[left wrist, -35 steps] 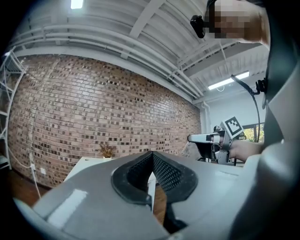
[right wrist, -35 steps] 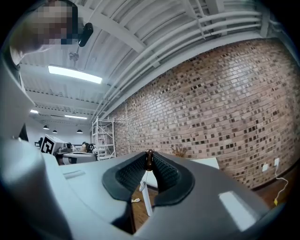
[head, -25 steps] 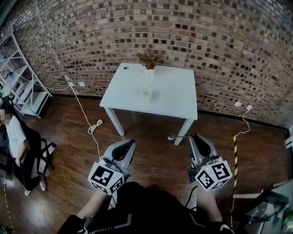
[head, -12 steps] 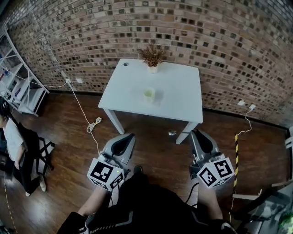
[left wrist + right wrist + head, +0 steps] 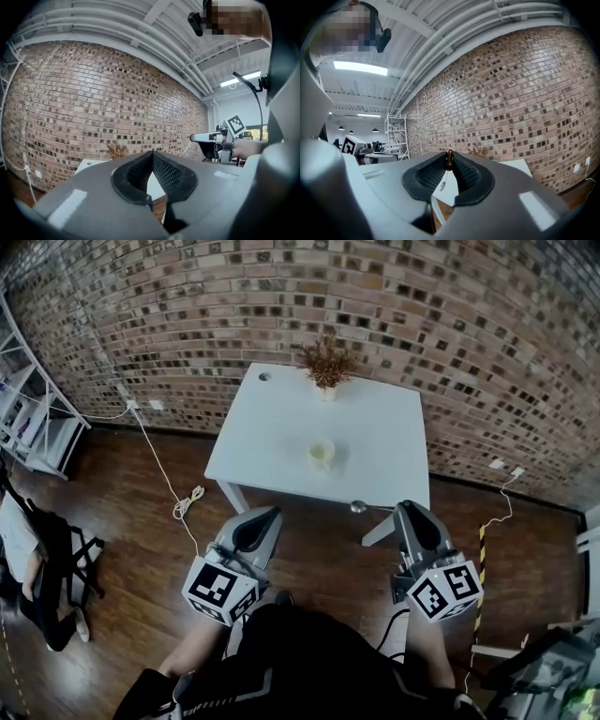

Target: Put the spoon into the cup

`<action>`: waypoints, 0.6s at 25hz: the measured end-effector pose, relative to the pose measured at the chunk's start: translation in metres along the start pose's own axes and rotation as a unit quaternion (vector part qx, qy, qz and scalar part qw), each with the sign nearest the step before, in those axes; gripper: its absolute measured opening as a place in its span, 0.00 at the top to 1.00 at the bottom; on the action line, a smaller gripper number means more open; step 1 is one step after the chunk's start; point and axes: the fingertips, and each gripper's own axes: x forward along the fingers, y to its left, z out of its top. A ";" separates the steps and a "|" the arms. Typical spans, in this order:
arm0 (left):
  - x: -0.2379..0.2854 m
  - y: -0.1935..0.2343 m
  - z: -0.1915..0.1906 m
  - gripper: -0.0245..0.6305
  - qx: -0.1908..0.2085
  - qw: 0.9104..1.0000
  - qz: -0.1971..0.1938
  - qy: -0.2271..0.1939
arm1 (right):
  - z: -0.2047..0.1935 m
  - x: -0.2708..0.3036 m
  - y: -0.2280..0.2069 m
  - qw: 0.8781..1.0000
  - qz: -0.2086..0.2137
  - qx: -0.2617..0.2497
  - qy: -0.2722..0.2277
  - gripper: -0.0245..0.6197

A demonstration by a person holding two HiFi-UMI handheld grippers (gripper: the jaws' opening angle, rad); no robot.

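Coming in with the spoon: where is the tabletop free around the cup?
The table is mostly bare: a patch left of the cup up to the corner hole, another right of it to the edge, a strip in front. Only the back middle is taken, by the potted plant.

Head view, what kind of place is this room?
Probably a lab or studio in an industrial-style building: a bare brick wall, metal shelving at the left, and a lone white table on the wood floor.
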 end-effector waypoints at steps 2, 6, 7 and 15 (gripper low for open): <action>0.006 0.018 0.000 0.97 -0.002 1.000 -0.005 0.001 | 0.000 0.019 0.001 1.000 -0.005 -0.001 0.001 0.88; 0.018 0.045 -0.001 0.97 -0.006 1.000 -0.018 0.003 | -0.002 0.049 -0.001 1.000 -0.018 0.001 0.006 0.88; 0.021 0.052 -0.003 0.97 -0.007 1.000 -0.020 0.003 | -0.003 0.056 -0.002 1.000 -0.020 0.002 0.006 0.88; 0.056 0.093 -0.007 0.97 -0.021 1.000 -0.017 0.009 | -0.003 0.106 -0.021 0.999 -0.026 0.004 0.025 0.88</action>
